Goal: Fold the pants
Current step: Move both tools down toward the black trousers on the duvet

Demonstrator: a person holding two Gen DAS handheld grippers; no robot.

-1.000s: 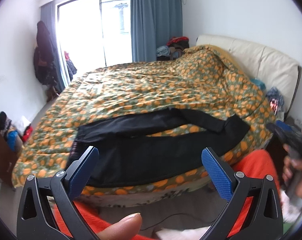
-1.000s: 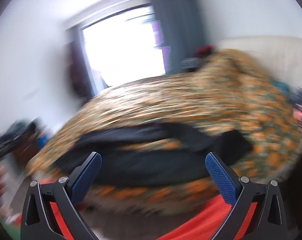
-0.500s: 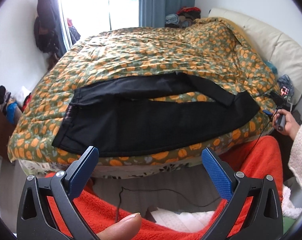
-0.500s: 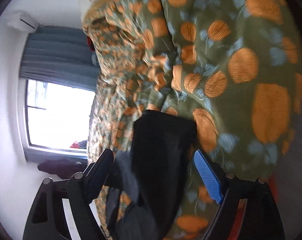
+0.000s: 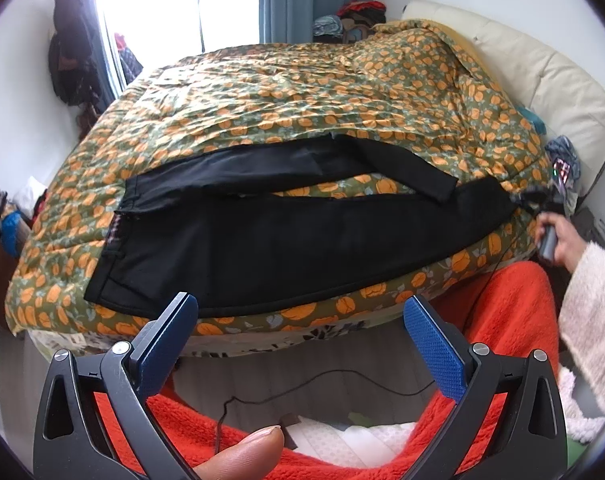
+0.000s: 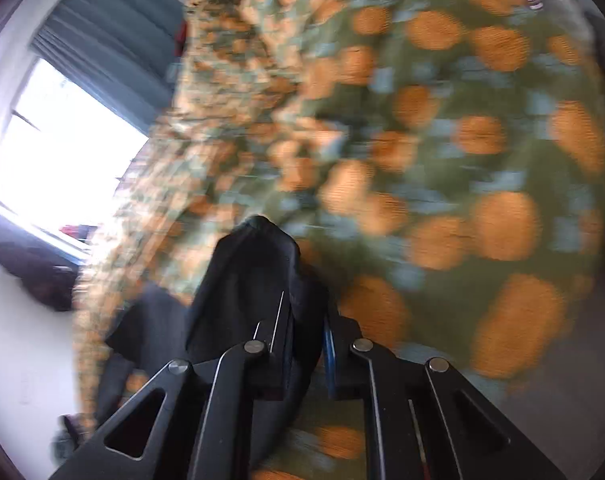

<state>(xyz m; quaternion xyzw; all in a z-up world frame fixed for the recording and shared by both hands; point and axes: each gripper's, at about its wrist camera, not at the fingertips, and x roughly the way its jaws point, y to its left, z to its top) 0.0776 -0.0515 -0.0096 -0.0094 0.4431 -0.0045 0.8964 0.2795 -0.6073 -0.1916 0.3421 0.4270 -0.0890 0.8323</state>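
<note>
Black pants (image 5: 286,240) lie spread along the near edge of the bed, waistband at the left, legs running right. The far leg is folded back partway. My left gripper (image 5: 298,344) is open and empty, held back from the bed's near edge. My right gripper (image 5: 540,200) shows in the left wrist view at the hem of the near leg, far right. In the blurred right wrist view my right gripper (image 6: 306,320) is shut on the black pants' cuff (image 6: 258,276), which bunches up between the fingers.
The bed carries a green quilt with orange flowers (image 5: 302,96). A cream headboard (image 5: 542,76) stands at the right. Red fleece (image 5: 502,312) covers my lap below. A window (image 5: 158,4), blue curtain and hanging clothes lie beyond. A cable (image 5: 322,384) runs on the floor.
My right gripper has closed on the pants' cuff; half a second ago its fingers were open around it. The left gripper stayed open and tilted down slightly toward the bed.
</note>
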